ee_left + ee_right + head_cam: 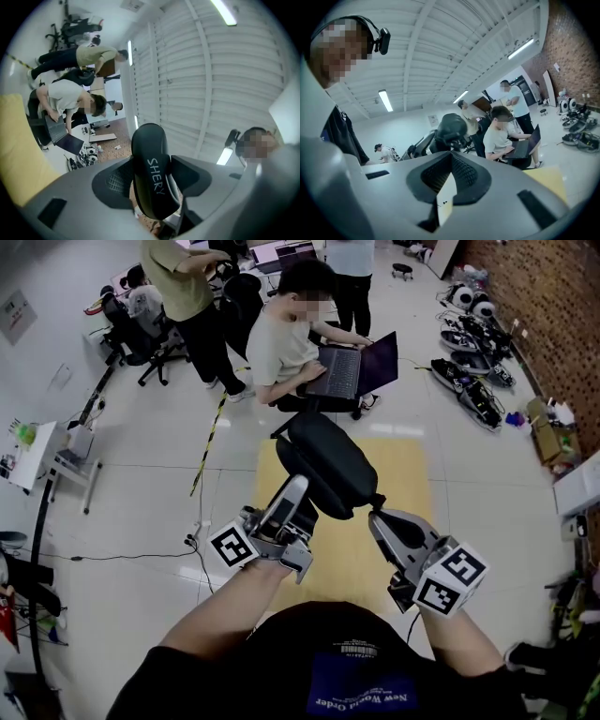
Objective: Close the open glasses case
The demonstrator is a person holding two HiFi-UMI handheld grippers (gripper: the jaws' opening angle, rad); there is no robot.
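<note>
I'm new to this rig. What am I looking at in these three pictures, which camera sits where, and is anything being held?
There is no robot here: a person holds a two-jaw gripper in each hand. The head view looks steeply down from the person's head. The other two views ride on the grippers and look along their jaws. The left gripper clamps a black oblong hard-shell glasses case in the air; the case looks closed. The right gripper is shut on nothing, near the case. Below are a yellow floor mat and a seated person using a laptop.
</note>
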